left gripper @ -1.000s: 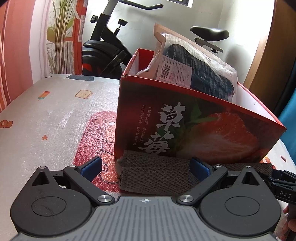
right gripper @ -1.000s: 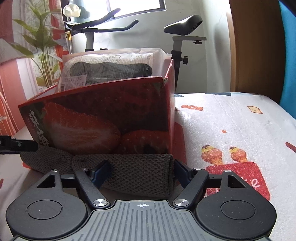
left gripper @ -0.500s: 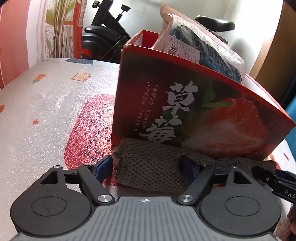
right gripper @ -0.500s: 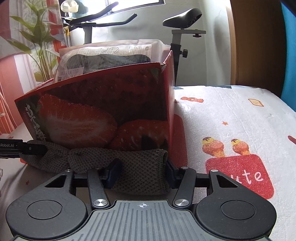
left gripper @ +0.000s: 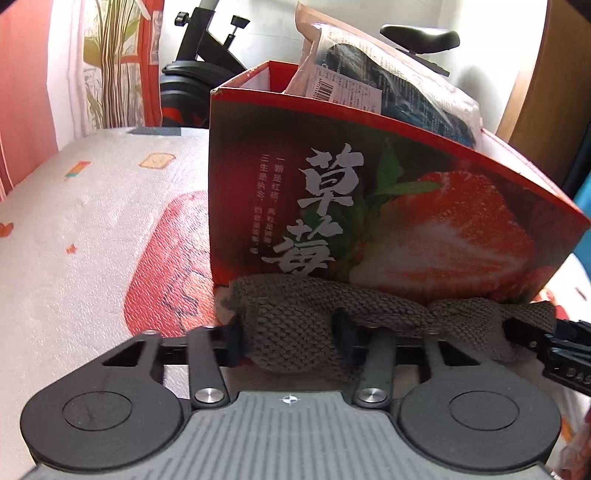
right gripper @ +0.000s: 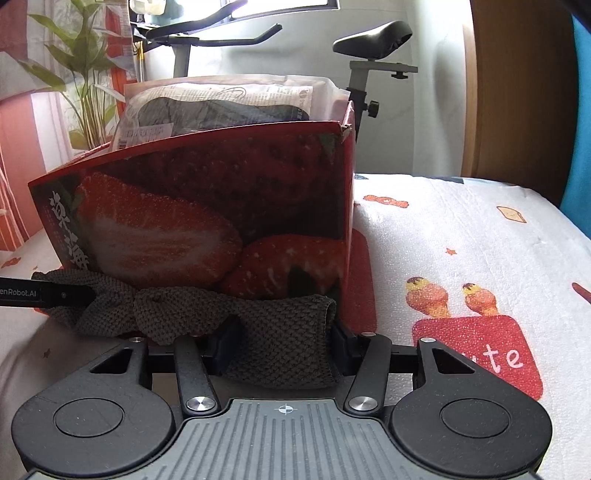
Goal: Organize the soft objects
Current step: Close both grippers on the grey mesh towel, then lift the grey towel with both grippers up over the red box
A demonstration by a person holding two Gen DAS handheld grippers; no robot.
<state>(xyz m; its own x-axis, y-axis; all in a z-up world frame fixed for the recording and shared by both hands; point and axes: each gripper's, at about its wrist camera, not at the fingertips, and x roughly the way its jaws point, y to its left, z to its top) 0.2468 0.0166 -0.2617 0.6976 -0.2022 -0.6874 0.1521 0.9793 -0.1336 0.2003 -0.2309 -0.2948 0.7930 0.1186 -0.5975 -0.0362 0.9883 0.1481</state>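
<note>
A brown knitted cloth point(left gripper: 391, 304) lies rolled along the foot of a red strawberry-print box point(left gripper: 369, 184) on the printed mat. My left gripper point(left gripper: 288, 332) has the cloth's left end between its fingers; its jaws are closing and the pads squeeze the knit into a bunch. In the right wrist view, my right gripper point(right gripper: 282, 341) is shut on the other end of the cloth point(right gripper: 184, 310). One finger of the left gripper point(right gripper: 48, 293) shows at the far left. A plastic-wrapped dark package point(left gripper: 388, 74) sticks up out of the box.
The printed foam mat point(left gripper: 92, 240) spreads out to the left of the box and, in the right wrist view, to its right point(right gripper: 480, 240). An exercise bike point(right gripper: 369, 33) and a plant point(right gripper: 85, 74) stand behind. A wooden panel point(right gripper: 517, 92) rises at the right.
The left jaws have come in from wide open onto the cloth's left end, bunching it. The right jaws narrowed a little on the right end. The box has not moved.
</note>
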